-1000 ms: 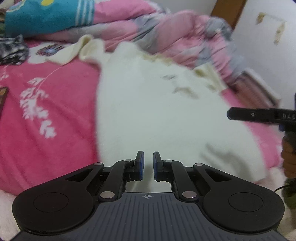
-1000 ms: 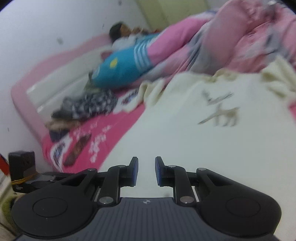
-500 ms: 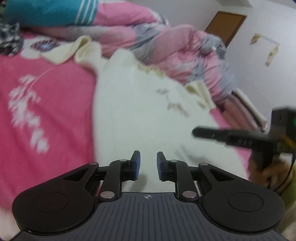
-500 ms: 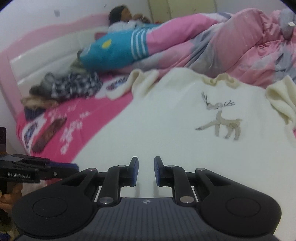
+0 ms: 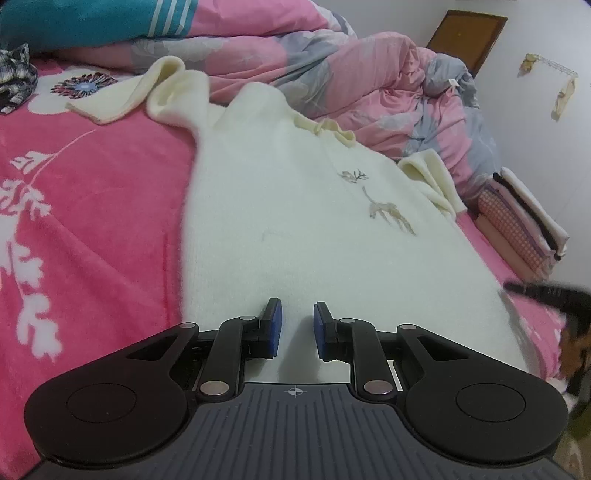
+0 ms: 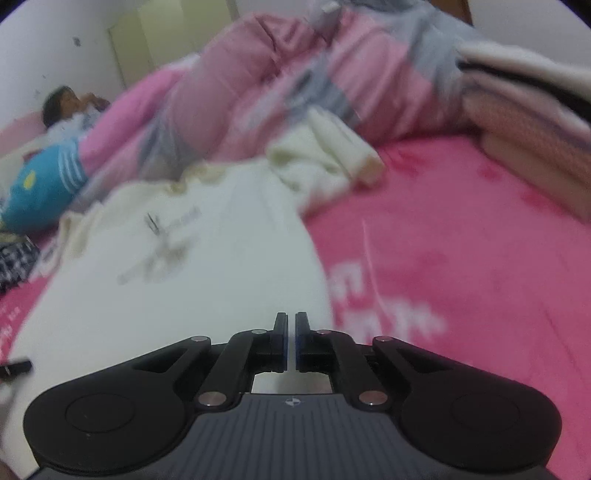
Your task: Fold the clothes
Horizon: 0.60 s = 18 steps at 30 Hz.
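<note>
So a cream sweater [image 5: 295, 206] is spread flat on the pink floral bedsheet [image 5: 92, 206], and everything else can be placed relative to it. A little deer design [image 5: 388, 210] is stitched on its chest, toward the side where the short folded-in sleeve [image 5: 432, 177] is bunched up. The other sleeve [image 5: 122, 96] is stretched out past the far corner of the sweater, over the sheet. Right behind the sweater's collar, a rumpled pink and grey quilt [image 5: 351, 74] is piled up, and a teal striped pillow [image 5: 92, 18] is seen further back beyond that. Off to the side of the sweater, past the bunched sleeve, a stack of folded clothes [image 5: 517, 221] is parked near the wall. The left gripper [image 5: 297, 328] is held low over the sweater's near hem, its blue pads kept a bit apart with only sweater fabric seen through the gap; nothing is pinched between them. The right gripper [image 6: 291, 341] is held at the sweater's near edge, right where cream knit meets pink sheet, and its jaws are pretty much closed, just a sliver left between the pads. Whether any knit is caught in there can't be told, since that view is badly blurred. In the left view, part of the right gripper is glimpsed as a dark smear beside the sweater's hem.
</note>
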{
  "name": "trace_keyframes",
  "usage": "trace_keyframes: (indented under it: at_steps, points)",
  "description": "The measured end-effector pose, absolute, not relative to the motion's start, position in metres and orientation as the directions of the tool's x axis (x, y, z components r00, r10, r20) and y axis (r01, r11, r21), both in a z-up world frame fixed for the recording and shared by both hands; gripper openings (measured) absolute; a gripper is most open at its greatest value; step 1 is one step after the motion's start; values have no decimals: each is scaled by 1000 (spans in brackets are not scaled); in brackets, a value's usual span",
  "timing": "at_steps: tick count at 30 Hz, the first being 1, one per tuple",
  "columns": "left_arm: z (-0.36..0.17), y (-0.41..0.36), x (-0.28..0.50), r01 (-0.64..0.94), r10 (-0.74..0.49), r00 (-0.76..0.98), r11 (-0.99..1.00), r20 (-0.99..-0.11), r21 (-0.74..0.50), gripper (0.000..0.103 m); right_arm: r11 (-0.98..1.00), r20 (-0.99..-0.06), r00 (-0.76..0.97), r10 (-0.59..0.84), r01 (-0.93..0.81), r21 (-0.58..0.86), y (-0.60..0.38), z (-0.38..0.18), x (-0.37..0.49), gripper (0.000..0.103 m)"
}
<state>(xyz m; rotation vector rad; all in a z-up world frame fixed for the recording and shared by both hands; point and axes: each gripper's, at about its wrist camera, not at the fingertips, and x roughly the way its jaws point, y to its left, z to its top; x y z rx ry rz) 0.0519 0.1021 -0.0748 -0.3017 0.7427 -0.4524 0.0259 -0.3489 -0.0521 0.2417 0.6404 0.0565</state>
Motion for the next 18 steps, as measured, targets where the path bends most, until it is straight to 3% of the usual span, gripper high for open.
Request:
trace_keyframes:
  at_steps: [3,6,8,11,16,18]
  points:
    - [-73,100,52,274,-483,648,869,-589,-411,19,968,-542,814,210,-95,233,-326,-45,58,2]
    - [-72,99,53,260,-474,649,873,-595,-412,20,964,-581,771,261,-173,203,-302,-63,93,2]
    - [-72,100,53,254,-470,651,875,-597,-412,19,979,-633,748,200,-128,158,-307,-83,107,0]
    - [-72,99,53,254,-468,650,876,-599,-409,19,946,-606,766,213,-7,324,-356,-89,98,0]
    - [-70,97,53,272,-462,651,883,-602,-383,19,963,-620,782,62,115,242,-377,-69,78,2]
    - [-66,94,52,270,-454,653,887,-606,-374,19,970,-585,806,90,63,235,-365,-56,76,2]
